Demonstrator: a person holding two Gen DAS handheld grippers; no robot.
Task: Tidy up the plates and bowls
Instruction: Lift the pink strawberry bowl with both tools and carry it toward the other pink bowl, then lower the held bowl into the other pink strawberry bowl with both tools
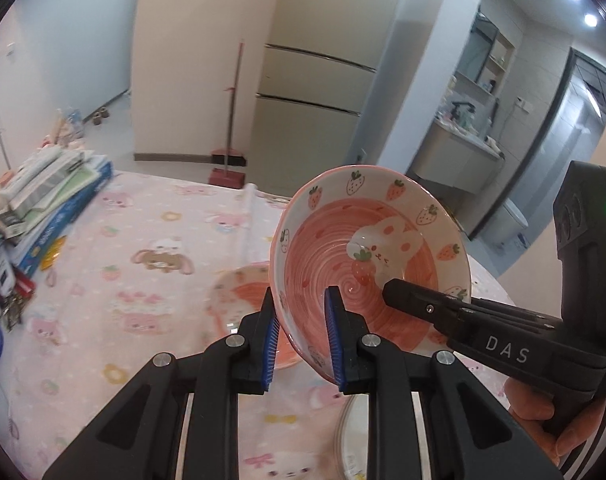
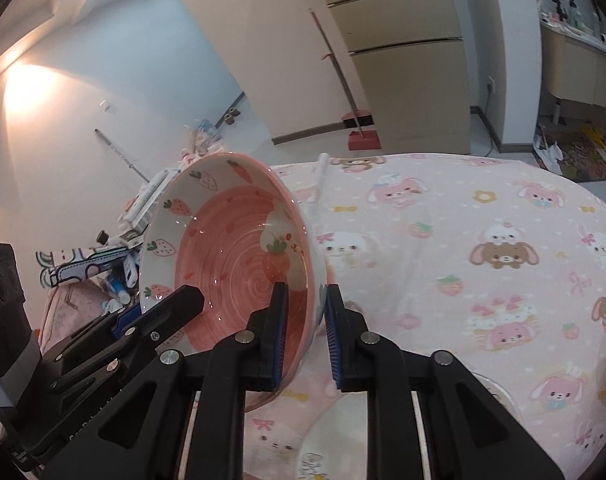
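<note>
Above the desk (image 2: 463, 240), left gripper (image 1: 303, 336) and right gripper (image 2: 305, 336) each clench opposite rims of one bowl (image 1: 367, 248): glazed ceramic, stiff, slippery, breakable.

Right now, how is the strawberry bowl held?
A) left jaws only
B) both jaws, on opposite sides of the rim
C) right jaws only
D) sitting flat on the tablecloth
B: the strawberry bowl is off the tablecloth, tilted, with the left gripper and right gripper each clamped over its wall on opposite sides.
</note>
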